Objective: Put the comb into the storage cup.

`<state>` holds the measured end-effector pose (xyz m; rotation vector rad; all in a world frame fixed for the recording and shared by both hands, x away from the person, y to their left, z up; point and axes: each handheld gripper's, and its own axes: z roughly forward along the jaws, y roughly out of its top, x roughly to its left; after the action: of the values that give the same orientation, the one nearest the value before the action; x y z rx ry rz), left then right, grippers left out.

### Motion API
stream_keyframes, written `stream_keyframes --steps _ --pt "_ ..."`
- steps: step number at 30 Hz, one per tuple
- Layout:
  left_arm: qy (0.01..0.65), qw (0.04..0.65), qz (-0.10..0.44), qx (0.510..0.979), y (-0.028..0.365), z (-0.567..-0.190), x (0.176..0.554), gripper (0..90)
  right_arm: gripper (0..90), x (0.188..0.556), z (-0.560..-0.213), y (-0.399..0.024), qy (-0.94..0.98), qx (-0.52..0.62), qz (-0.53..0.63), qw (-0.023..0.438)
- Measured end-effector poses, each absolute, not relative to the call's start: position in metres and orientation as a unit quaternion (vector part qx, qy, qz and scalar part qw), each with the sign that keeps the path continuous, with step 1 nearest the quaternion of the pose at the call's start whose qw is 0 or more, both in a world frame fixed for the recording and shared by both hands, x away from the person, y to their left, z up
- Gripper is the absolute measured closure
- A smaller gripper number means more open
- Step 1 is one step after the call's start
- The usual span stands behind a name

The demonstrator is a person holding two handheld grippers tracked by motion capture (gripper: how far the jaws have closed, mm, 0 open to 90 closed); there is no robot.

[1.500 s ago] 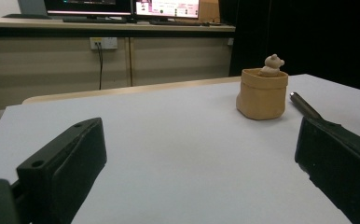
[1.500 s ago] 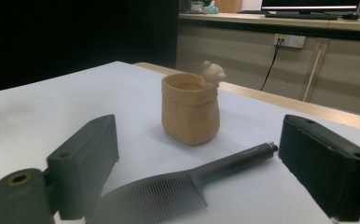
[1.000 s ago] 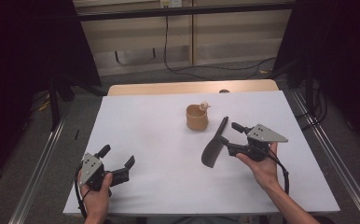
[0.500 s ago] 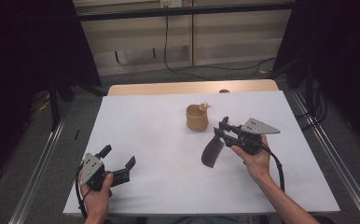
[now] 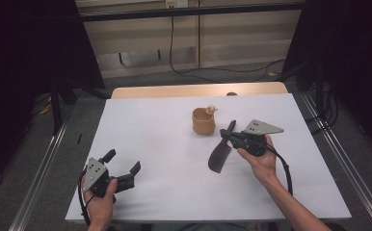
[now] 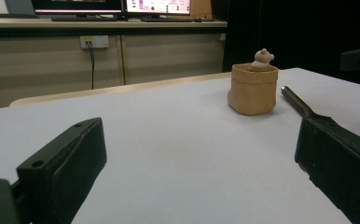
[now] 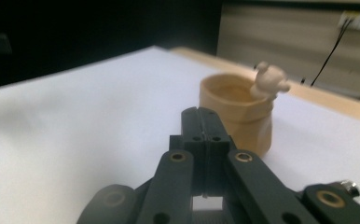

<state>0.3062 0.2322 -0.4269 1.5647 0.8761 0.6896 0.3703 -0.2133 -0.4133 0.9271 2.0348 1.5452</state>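
Nearest to us in the high view, the left gripper (image 5: 126, 175) rests at the front left of the white bench (image 5: 165, 159), held in the left hand (image 5: 99, 199). Its jaws are spread wide, with bare bench between them; in the left gripper view both jaws are cut off by the frame edges.

Farther in and to the right, the right gripper (image 5: 228, 134) is held in the right hand (image 5: 259, 161). In the right gripper view its jaws are pressed together. A dark spatula (image 5: 220, 155) hangs at this gripper, blade down toward the bench; we cannot tell how it is gripped, since the contact is hidden by the gripper body.

Just beyond the right gripper stands a tan cup (image 5: 203, 121), upright, near the bench centre. A small pale figure (image 5: 211, 109) sits at its rim; its details are too small to make out.

Behind the bench, a cabinet front (image 6: 122, 60) carries monitors (image 6: 117, 5), cut off at the top.
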Motion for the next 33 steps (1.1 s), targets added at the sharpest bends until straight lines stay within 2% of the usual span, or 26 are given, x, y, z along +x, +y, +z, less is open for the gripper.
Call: stream_keyframes --steps 9,12,33 --pt "0.375 0.573 0.292 0.667 0.233 -0.427 0.307 2.4 90.0 0.383 -0.412 -0.197 0.777 0.343 0.502 0.164" --pt "0.375 0.572 0.292 0.668 0.233 -0.427 0.307 2.4 90.0 0.387 -0.412 -0.194 0.793 0.347 0.482 0.137" --pt "0.374 0.568 0.291 0.672 0.233 -0.428 0.307 2.4 90.0 0.404 -0.43 -0.179 0.841 0.361 0.401 0.048"
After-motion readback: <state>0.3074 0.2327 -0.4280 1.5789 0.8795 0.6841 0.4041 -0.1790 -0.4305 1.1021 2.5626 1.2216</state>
